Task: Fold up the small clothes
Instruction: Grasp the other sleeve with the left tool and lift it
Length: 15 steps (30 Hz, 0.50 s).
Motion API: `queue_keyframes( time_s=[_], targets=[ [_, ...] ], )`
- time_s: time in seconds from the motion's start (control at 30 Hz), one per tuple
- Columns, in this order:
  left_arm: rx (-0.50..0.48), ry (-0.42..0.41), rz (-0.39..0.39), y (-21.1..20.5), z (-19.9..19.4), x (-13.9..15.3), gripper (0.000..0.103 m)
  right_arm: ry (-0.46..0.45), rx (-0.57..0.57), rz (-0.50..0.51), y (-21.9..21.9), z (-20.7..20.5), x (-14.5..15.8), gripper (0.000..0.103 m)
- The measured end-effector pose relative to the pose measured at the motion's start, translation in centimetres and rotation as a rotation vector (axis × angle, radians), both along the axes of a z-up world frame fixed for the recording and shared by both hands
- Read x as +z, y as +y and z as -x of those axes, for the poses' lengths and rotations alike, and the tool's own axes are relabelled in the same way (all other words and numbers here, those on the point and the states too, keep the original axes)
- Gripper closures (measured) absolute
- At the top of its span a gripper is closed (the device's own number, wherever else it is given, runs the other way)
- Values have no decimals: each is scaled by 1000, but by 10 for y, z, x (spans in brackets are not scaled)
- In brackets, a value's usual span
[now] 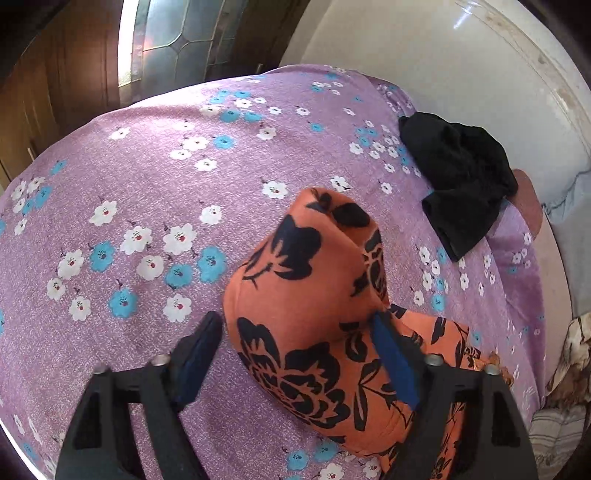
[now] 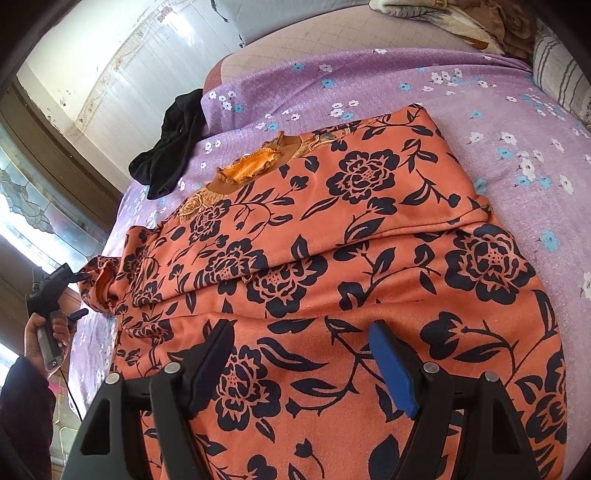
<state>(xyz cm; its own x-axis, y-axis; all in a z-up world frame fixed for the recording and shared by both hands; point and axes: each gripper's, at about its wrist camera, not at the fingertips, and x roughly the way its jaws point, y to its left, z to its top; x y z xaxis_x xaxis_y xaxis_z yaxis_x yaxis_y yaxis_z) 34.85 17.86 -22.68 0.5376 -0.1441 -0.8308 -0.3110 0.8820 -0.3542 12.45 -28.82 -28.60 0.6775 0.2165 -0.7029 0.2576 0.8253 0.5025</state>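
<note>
Orange garment point(image 2: 332, 221) spread on the bed point(image 1: 147, 166); its sleeve lies between the parted left gripper point(image 1: 295, 347); right gripper point(image 2: 301, 350) held released above it

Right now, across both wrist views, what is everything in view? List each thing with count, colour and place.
Dress: one, orange with dark flowers, spread on the bed, partly folded.
Black garment: one, crumpled at the bed's edge.
Bedsheet: one, purple with white and blue flowers, covering the bed.
Pillow: one, striped, far corner.
Window: one, patterned glass, beyond the bed.
Left gripper: jaws open around a raised dress fold.
Right gripper: jaws open over the dress.
</note>
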Motion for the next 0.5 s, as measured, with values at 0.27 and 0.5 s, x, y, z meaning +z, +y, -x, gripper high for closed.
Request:
queue_keyframes(
  time_s=[0.27, 0.5],
  targets=[
    [-122, 6, -31, -35, 8, 54, 94, -23, 4, 48, 5, 1, 9, 25],
    [-292, 26, 171, -97, 24, 136, 94, -78, 13, 33, 3, 0, 24, 25]
  ],
)
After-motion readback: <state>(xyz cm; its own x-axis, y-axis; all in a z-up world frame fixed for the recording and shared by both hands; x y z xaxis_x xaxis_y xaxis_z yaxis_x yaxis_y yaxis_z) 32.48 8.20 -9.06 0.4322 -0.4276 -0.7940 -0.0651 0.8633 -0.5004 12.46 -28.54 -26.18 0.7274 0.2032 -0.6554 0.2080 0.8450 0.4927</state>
